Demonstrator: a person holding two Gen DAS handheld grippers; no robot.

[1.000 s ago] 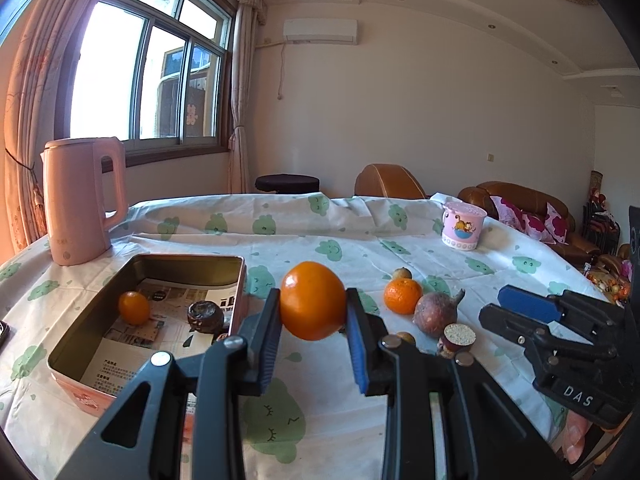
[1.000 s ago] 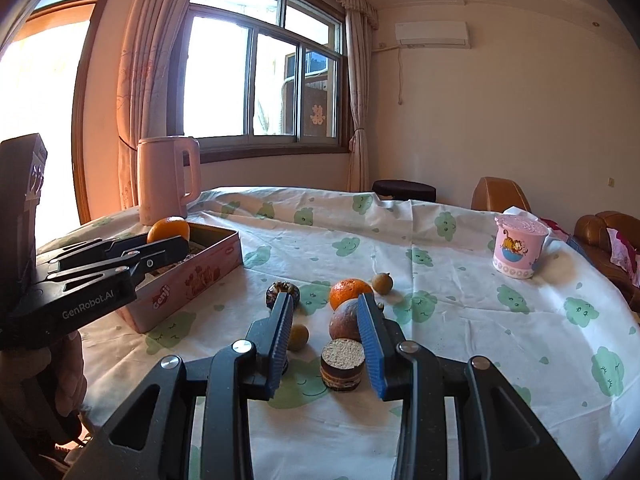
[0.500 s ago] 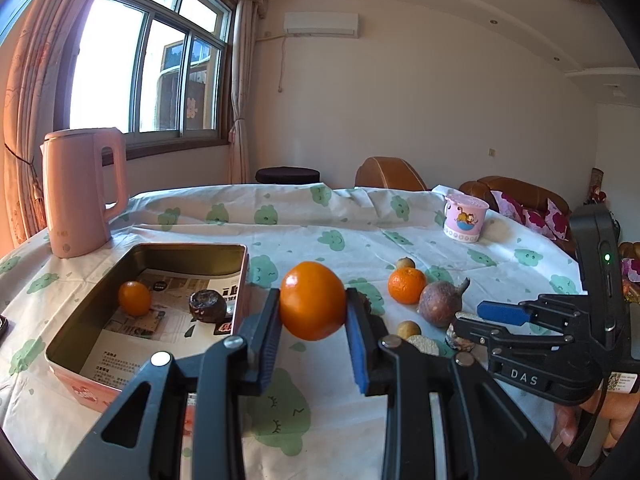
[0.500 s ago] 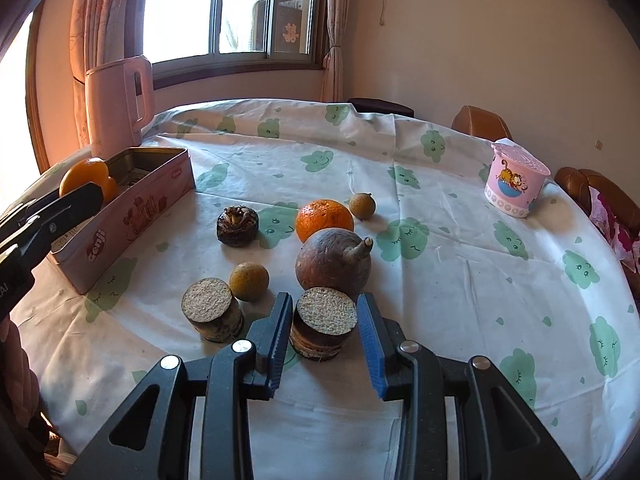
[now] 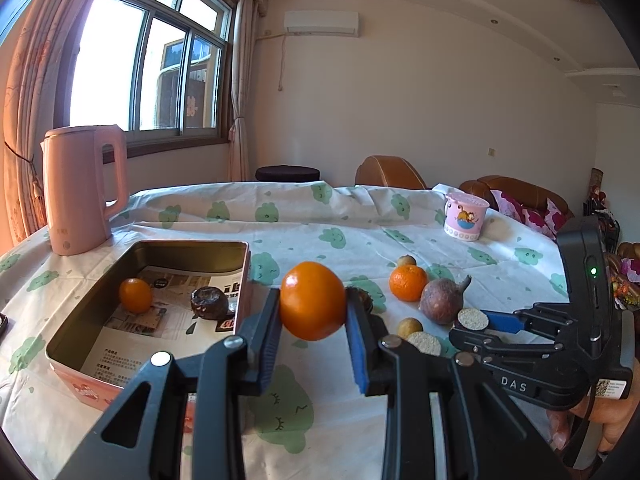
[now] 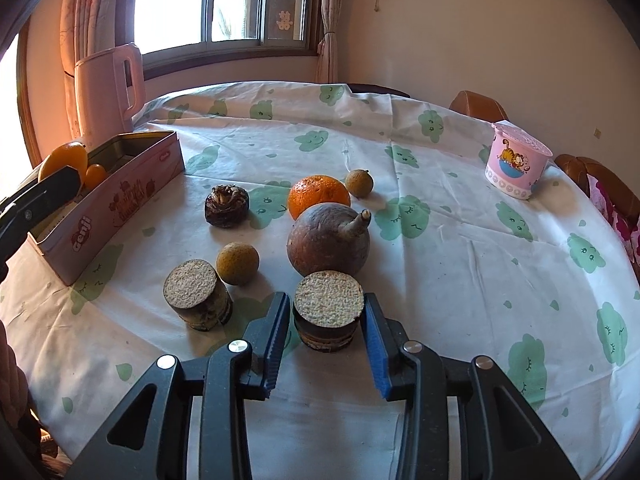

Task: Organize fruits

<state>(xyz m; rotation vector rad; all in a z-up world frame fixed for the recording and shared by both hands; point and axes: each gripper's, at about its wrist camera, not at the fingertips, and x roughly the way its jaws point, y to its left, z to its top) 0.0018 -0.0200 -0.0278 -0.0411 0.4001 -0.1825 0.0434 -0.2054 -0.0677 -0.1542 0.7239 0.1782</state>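
The desk [image 5: 360, 236] is viewed by the left wrist camera from above its near edge, toward the window. The right wrist view is set lower and closer. The pink tin [image 5: 132, 388] [image 6: 120, 204] and kettle [image 5: 80, 188] [image 6: 108, 88] are shared.

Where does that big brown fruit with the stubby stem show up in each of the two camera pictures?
Left wrist view: the brown fruit sits right of centre, just right of the mandarin.
Right wrist view: the same fruit is at centre, directly in front of the mandarin.
Shared landmark: the pink cartoon cup.
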